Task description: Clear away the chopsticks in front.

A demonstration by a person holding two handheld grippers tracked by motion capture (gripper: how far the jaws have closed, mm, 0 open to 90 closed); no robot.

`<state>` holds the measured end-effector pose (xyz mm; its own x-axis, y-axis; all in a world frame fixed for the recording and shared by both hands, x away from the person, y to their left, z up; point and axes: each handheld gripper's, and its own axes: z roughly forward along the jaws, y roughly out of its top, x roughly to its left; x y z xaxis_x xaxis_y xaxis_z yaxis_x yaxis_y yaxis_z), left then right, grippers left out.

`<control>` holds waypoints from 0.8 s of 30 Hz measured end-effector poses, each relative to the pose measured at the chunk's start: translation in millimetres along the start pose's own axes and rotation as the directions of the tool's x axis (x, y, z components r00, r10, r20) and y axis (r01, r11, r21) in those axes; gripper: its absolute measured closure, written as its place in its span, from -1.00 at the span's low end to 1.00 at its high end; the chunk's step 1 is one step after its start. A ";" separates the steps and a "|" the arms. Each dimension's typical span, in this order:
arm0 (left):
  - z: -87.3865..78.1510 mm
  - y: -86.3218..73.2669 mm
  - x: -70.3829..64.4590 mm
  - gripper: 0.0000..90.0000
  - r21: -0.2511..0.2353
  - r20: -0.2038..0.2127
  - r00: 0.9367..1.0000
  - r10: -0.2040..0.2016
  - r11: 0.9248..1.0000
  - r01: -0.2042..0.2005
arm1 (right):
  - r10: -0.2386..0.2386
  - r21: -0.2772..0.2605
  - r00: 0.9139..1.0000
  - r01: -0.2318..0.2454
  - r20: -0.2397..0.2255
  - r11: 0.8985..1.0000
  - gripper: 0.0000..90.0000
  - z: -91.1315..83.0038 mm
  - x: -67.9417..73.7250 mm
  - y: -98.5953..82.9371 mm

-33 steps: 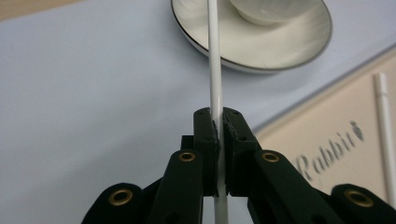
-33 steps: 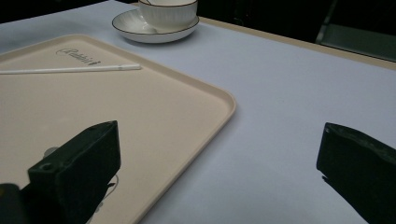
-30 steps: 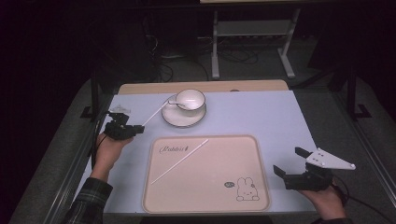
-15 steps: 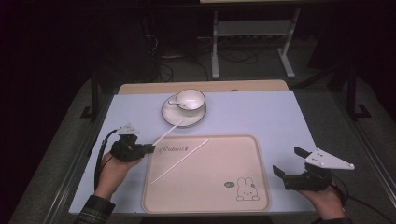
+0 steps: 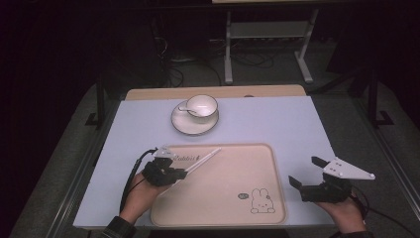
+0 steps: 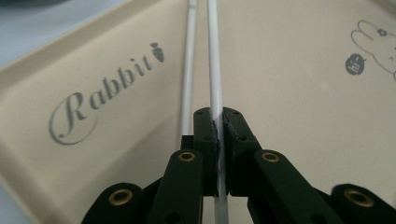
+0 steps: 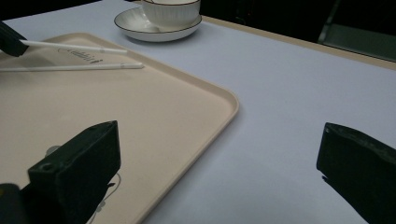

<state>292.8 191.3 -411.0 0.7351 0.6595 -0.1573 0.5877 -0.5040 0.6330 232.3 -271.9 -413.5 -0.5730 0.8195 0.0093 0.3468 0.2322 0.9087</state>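
Over the left side of the beige rabbit tray (image 5: 223,198), my left gripper (image 5: 177,173) is shut on a white chopstick (image 5: 205,157). In the left gripper view the jaws (image 6: 219,126) pinch that chopstick (image 6: 214,84) near its end. It points toward the tray's far edge. A second white chopstick (image 6: 188,70) lies flat on the tray (image 6: 303,116) just beside it. From the right gripper view the held chopstick (image 7: 70,47) hovers slightly above the lying one (image 7: 70,68). My right gripper (image 5: 304,171) stands open and empty at the tray's right edge.
A white cup on a saucer (image 5: 195,119) with a spoon stands beyond the tray, near the table's far edge. Lilac tabletop (image 5: 277,124) stretches right of it. A metal stand (image 5: 267,34) is on the floor behind the table.
My left gripper has carried the chopstick from the table's left side toward me and right, onto the tray beside the other chopstick. The right gripper has not moved.
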 end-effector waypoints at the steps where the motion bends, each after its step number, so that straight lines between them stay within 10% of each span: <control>1: 1.4 0.3 -1.1 0.88 0.006 0.004 1.000 0.000 1.000 0.000 | 0.001 0.000 1.000 -0.001 0.000 1.000 -1.00 0.0 0.0 0.1; 24: 28.0 -1.2 -3.4 0.87 0.071 -0.056 0.998 0.025 0.997 -0.021 | -0.004 0.002 1.000 0.004 -0.003 1.000 -1.00 0.8 0.6 0.5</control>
<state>299.1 174.0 -432.4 0.7294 0.6770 -0.0984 0.5945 -0.5561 0.5807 232.8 -270.9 -413.4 -0.5765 0.8171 0.0073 0.3463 0.2362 0.9079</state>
